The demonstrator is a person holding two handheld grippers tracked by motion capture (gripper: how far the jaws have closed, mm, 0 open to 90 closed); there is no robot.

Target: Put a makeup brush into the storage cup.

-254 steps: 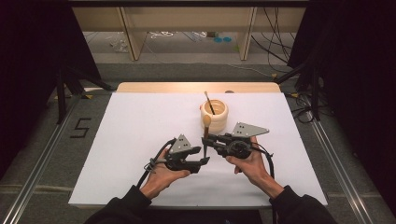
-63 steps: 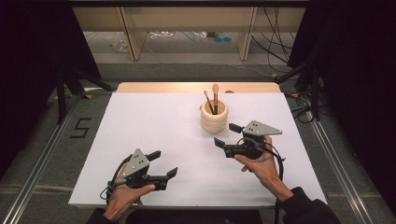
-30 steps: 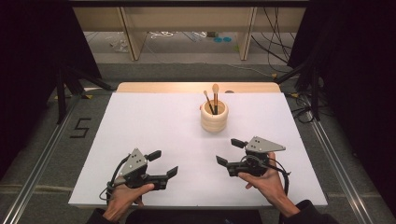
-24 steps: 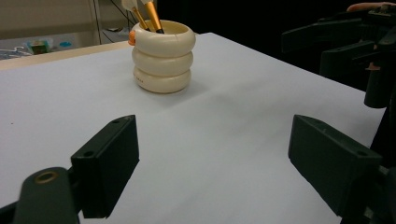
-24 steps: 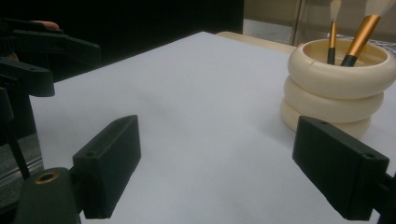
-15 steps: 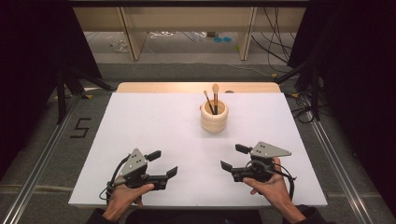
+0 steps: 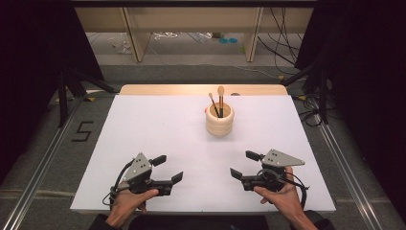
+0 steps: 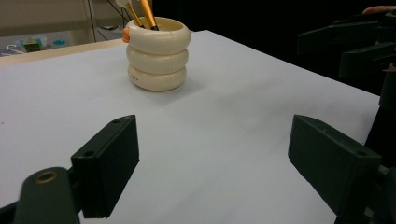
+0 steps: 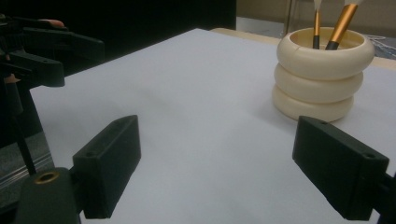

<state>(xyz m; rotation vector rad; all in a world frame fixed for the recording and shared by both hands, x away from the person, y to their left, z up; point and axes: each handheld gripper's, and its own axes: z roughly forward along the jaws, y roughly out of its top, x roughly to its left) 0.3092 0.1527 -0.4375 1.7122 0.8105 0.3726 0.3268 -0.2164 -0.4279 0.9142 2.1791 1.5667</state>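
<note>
1. High view. The white table [image 7: 182, 129] takes up the centre of the frame. A cream ribbed holder [image 7: 219, 120] stands upright in the upper centre of the white surface. Two brushes [image 7: 218, 101] stand in it, handles down and tips up, leaning slightly apart.

2. High view, lower left. The left gripper [image 7: 166, 168] is held by the person's left hand [image 7: 128, 203] close to the near table edge. Its jaws stand wide apart with nothing between them and point toward the right of the frame.

3. High view, lower right. The right gripper [image 7: 244, 164] is held by the person's right hand [image 7: 282, 196]. Its jaws stand wide apart, hold nothing and point toward the left of the frame. The two grippers are well apart from each other and from the holder.

4. Left gripper view. The two black jaws rise from the lower left and lower right corners, spread wide, with bare white surface between them. The holder [image 8: 158, 53] sits in the upper left of centre, with two gold brush handles [image 8: 144, 11] inside. The right gripper [image 8: 359, 44] appears at the upper right edge.

5. Right gripper view. The jaws are spread wide over bare white surface. The holder [image 9: 322, 74] sits in the upper right, with both brush handles [image 9: 338, 25] in it. The left gripper [image 9: 35, 46] appears at the upper left edge.
</note>
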